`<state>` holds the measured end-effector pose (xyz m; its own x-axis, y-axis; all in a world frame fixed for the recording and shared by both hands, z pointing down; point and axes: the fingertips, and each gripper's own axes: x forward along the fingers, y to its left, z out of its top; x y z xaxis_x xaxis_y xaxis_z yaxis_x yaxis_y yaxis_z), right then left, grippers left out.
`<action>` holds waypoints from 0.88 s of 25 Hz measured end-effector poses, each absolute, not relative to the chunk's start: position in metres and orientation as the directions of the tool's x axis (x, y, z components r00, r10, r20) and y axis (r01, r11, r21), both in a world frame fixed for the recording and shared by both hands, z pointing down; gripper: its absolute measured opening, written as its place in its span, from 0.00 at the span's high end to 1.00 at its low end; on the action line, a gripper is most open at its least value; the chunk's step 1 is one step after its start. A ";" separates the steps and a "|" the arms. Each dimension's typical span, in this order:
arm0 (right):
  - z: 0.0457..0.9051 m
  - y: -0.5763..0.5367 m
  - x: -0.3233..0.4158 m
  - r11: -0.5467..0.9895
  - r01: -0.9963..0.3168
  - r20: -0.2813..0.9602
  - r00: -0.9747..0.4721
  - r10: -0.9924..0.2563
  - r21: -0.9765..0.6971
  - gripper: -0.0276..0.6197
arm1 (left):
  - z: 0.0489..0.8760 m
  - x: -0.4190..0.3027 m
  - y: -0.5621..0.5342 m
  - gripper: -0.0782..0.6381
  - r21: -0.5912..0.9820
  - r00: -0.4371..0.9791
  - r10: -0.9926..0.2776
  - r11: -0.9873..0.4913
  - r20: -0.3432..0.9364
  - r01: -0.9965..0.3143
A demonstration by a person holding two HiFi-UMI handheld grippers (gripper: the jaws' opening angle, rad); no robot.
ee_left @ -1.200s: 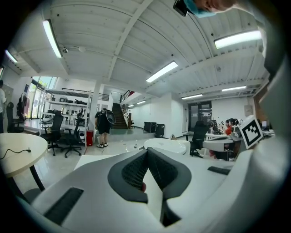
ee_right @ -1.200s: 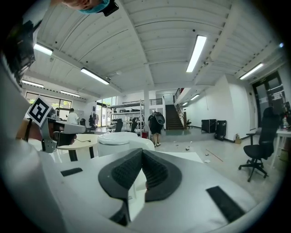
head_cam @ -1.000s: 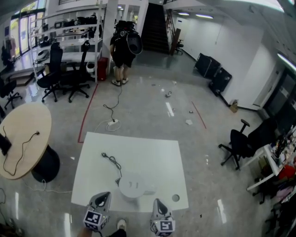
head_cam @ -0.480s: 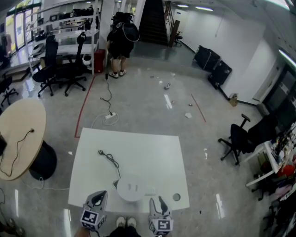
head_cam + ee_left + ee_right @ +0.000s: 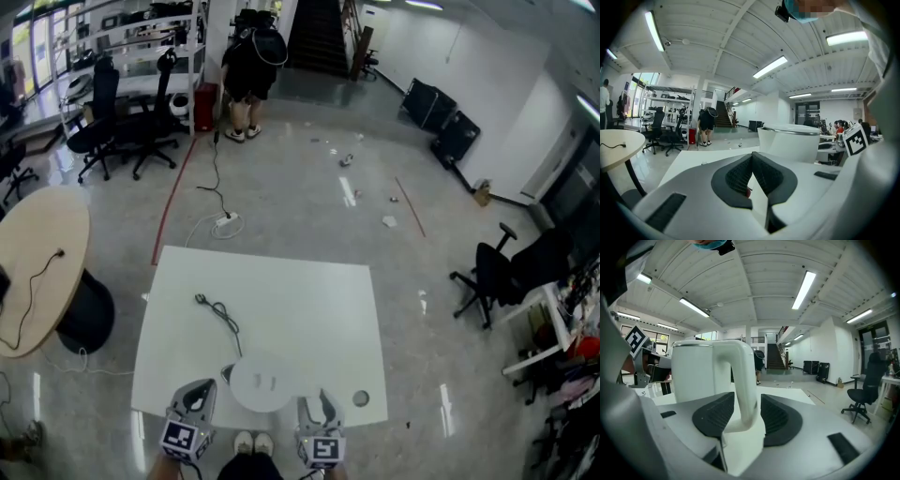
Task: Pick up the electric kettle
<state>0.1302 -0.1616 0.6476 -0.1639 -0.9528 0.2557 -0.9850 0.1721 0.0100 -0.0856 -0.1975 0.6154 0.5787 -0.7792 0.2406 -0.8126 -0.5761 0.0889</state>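
Pointing near level, right gripper (image 5: 747,417) — jaws just opened, unclamped around kettle handle (image 5: 746,380); left gripper (image 5: 751,177) clenched.

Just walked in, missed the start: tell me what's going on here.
Two hand-held grippers are at the near edge of the white table. The jaws of the right gripper have just been opening and now straddle the handle of the electric kettle without pressing on it. The left gripper is shut and empty, beside the kettle. The kettle stands on the table, not yet lifted.

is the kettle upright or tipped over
Upright: the electric kettle stands on the white table, lid level on top, handle vertical.
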 end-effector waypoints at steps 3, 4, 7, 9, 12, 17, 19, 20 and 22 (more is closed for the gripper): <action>0.649 -0.168 0.129 0.180 -0.984 0.252 -0.171 -0.952 0.011 0.68 | 0.616 -0.082 -0.201 0.88 0.090 0.578 -0.780 -0.575 0.239 -0.813; 0.648 -0.169 0.129 0.179 -0.984 0.250 -0.172 -0.953 0.005 0.68 | 0.616 -0.081 -0.202 0.88 0.088 0.578 -0.780 -0.576 0.240 -0.813; 0.649 -0.175 0.128 0.186 -0.983 0.245 -0.180 -0.953 0.003 0.68 | 0.616 -0.078 -0.206 0.88 0.087 0.578 -0.780 -0.576 0.241 -0.813; 0.649 -0.177 0.127 0.194 -0.981 0.242 -0.189 -0.952 0.000 0.68 | 0.619 -0.077 -0.206 0.88 0.090 0.576 -0.780 -0.574 0.243 -0.814; 0.650 -0.182 0.125 0.208 -0.978 0.239 -0.199 -0.950 0.010 0.68 | 0.622 -0.076 -0.208 0.88 0.089 0.571 -0.783 -0.569 0.248 -0.818; 0.648 -0.192 0.125 0.192 -0.981 0.230 -0.190 -0.954 -0.011 0.68 | 0.627 -0.074 -0.213 0.88 0.093 0.575 -0.779 -0.572 0.249 -0.815; 0.648 -0.195 0.125 0.192 -0.981 0.233 -0.189 -0.954 -0.010 0.68 | 0.625 -0.072 -0.216 0.88 0.097 0.577 -0.777 -0.573 0.253 -0.814; 0.649 -0.196 0.125 0.194 -0.981 0.234 -0.190 -0.954 -0.006 0.68 | 0.625 -0.072 -0.218 0.88 0.099 0.578 -0.776 -0.573 0.255 -0.813; 0.649 -0.198 0.126 0.197 -0.980 0.234 -0.191 -0.953 0.004 0.68 | 0.627 -0.073 -0.219 0.88 0.100 0.577 -0.775 -0.572 0.259 -0.814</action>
